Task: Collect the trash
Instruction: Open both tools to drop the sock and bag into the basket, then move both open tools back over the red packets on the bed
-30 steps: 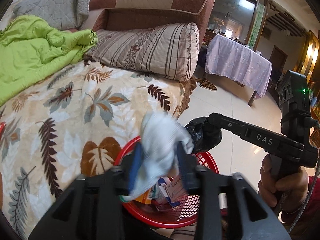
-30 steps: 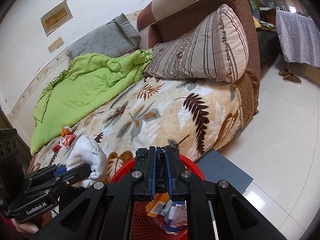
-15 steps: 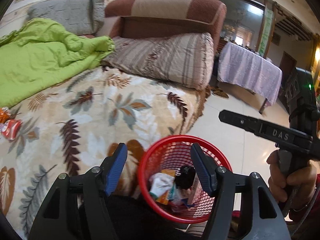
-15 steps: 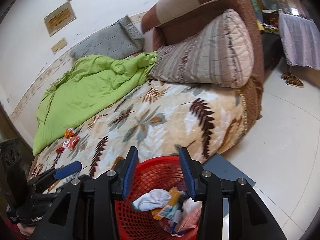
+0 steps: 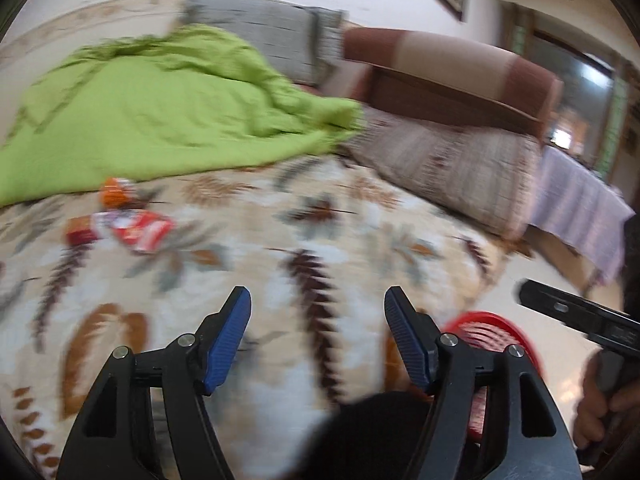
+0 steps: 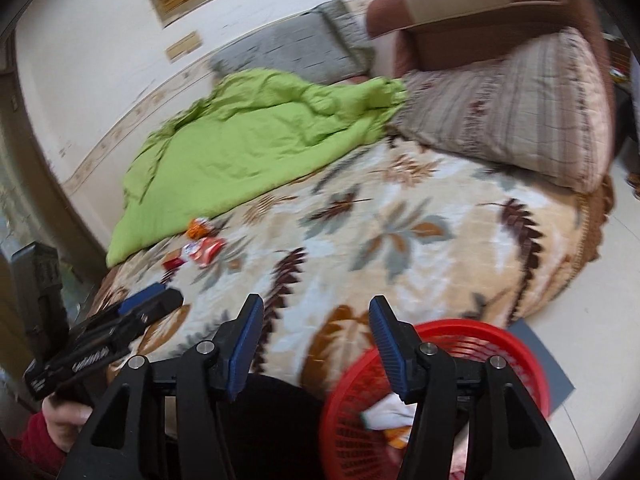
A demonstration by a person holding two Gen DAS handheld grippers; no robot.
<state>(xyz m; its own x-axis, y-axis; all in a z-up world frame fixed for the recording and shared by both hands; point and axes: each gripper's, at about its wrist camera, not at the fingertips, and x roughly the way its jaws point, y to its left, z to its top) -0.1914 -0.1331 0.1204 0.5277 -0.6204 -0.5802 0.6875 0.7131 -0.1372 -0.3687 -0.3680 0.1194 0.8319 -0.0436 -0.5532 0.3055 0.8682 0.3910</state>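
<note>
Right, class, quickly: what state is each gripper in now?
Left gripper: jaws opening, nothing between them.
Right gripper: jaws opening, nothing between them.

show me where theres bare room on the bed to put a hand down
Free: the broad leaf-print blanket between the red mesh basket and the striped pillow. Crowded: the red and orange snack wrappers beside the rumpled green quilt, which covers the far side.

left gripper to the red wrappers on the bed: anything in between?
Nothing but bare leaf-print blanket between the empty, opening left gripper and the red wrappers; clearest in the left wrist view.
</note>
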